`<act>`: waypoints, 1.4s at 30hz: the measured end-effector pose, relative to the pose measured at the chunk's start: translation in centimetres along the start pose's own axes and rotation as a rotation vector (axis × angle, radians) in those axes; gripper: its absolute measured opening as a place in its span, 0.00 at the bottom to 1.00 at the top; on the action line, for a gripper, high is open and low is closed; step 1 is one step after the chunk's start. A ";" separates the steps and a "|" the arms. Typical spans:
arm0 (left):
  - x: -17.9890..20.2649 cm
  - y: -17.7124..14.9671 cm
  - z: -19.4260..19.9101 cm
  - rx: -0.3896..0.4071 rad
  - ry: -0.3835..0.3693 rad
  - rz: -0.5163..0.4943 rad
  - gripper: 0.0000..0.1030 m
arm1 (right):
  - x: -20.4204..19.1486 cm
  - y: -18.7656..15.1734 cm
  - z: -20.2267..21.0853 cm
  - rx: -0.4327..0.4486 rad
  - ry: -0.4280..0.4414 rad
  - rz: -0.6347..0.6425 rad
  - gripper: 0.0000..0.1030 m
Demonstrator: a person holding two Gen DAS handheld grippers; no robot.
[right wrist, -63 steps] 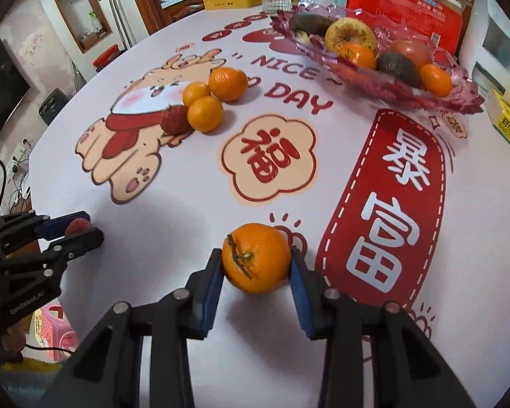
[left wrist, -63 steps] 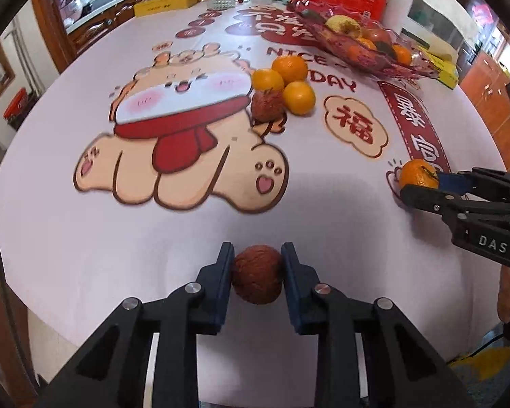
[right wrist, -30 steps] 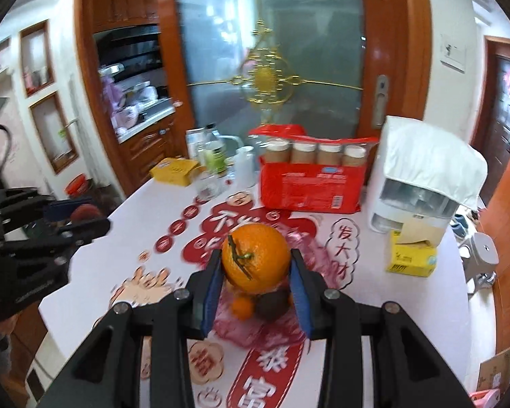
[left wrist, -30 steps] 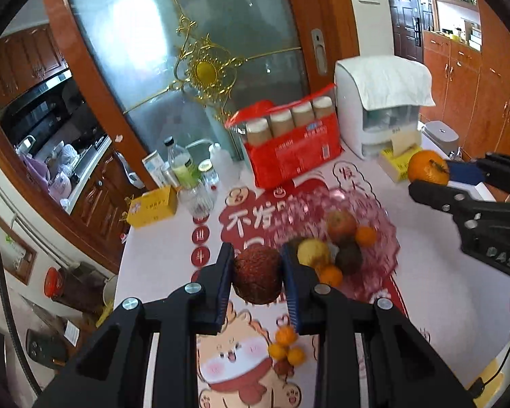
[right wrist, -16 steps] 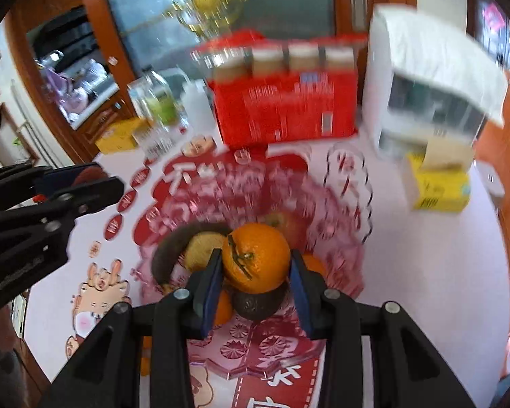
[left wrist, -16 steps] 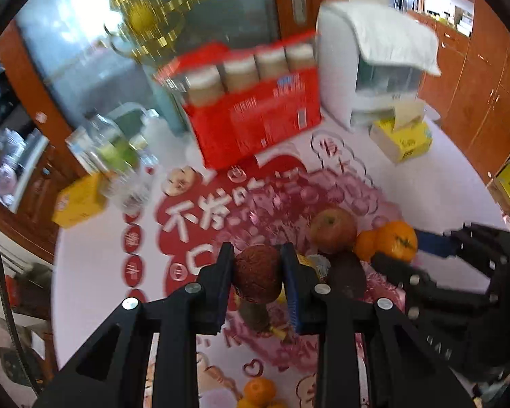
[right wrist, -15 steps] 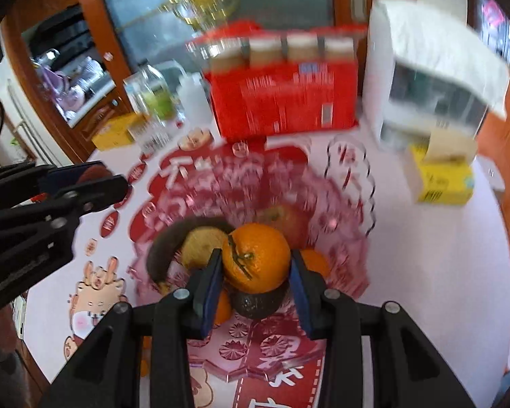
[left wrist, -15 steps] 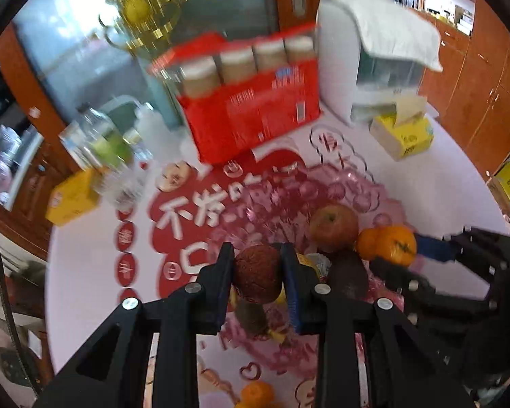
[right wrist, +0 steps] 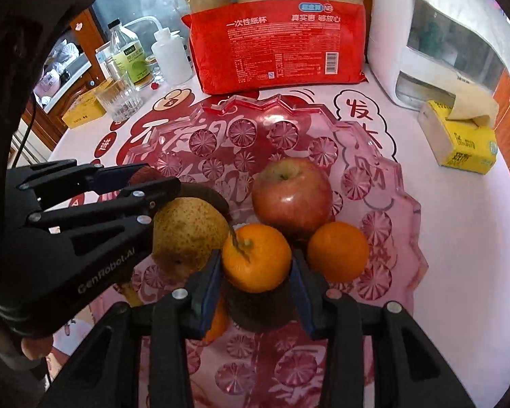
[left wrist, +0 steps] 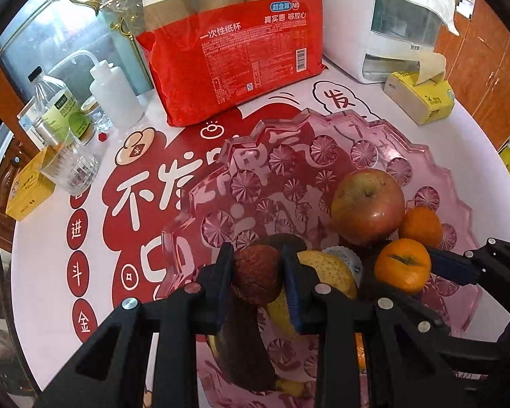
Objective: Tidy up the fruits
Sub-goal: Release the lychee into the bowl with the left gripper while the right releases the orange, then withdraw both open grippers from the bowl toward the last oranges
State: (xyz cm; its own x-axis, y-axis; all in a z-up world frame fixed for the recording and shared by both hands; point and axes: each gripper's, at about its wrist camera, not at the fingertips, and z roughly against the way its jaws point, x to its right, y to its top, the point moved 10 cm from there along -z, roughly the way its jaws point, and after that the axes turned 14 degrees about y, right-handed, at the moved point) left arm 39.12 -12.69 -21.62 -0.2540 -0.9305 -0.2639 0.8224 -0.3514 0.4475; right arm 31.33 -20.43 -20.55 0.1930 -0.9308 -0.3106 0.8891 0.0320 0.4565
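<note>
Hovering over bowl (right wrist: 404,204) — left gripper (left wrist: 256,277) clamps lychee (left wrist: 256,273) | right gripper (right wrist: 256,272) clamps orange (right wrist: 256,258) — poised to drop both among fruit

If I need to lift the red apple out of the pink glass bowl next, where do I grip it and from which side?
Grip the red apple across its widest middle, coming down from above with the jaws left and right. Its stem end faces up and the back half of the pink glass bowl is bare; the pear and loose orange crowd its front.
</note>
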 end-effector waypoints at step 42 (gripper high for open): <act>-7.2 -6.5 17.1 0.205 0.002 0.184 0.78 | -6.0 -2.9 12.7 0.229 -0.002 -0.036 0.52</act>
State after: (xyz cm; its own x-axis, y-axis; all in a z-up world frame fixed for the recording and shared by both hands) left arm 26.88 -5.48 -7.99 -0.1087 -0.9805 -0.1635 0.7342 -0.1901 0.6518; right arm 22.29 -19.56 -9.41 0.1613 -0.9306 -0.3286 0.7779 -0.0851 0.6226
